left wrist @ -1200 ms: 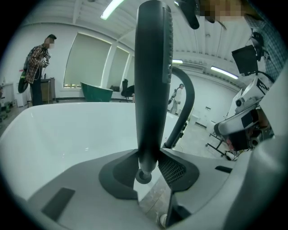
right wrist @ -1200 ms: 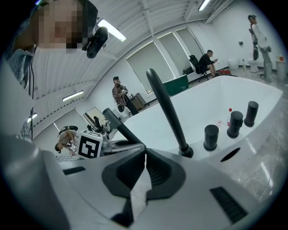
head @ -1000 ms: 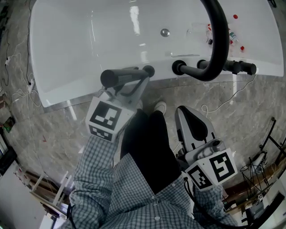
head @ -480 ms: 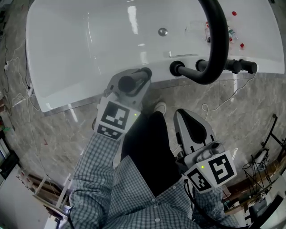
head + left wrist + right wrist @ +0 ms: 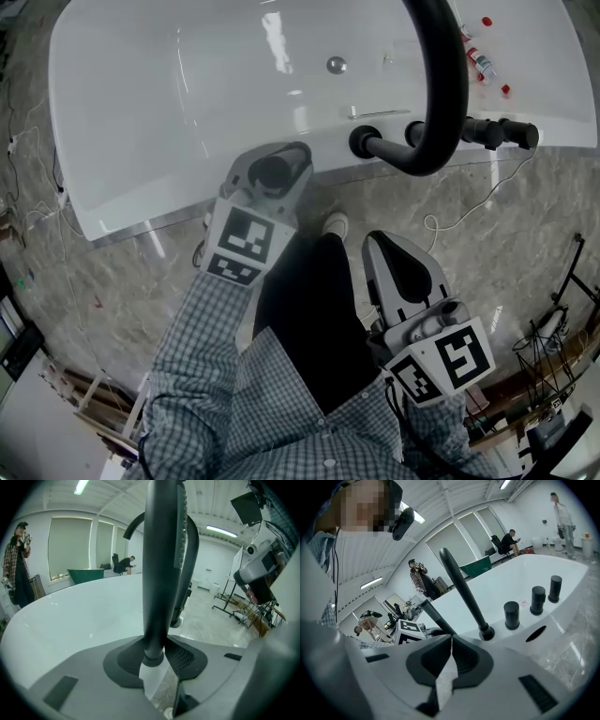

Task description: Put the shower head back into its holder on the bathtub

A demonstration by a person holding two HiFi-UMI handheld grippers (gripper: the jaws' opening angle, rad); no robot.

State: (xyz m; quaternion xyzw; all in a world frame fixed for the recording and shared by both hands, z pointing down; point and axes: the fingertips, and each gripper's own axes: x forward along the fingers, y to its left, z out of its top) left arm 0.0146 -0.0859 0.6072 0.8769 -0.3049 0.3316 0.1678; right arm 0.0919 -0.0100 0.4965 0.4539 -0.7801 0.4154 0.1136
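In the last second the black stick-shaped shower head [image 5: 272, 174] has turned. It lay across the near rim of the white glossy bathtub [image 5: 159, 103], and now it stands on end, so from the head view I see only its round end. My left gripper [image 5: 155, 654] is clamped on its lower part, with both pads pressing the handle, and it has come a little closer to the rim. I judge that the carrying is finished and the lowering into the holder is next. Which of the short black cylinders [image 5: 512, 614] on the rim is the holder, I cannot tell. The tall black curved pipe [image 5: 439, 84] rises near the shower head on its right, so there is little room on that side; to the left the rim is free. My right gripper [image 5: 403, 272] hangs over the grey marble floor [image 5: 112, 281], well apart from the tub edge, its jaws pressed together with nothing between them.
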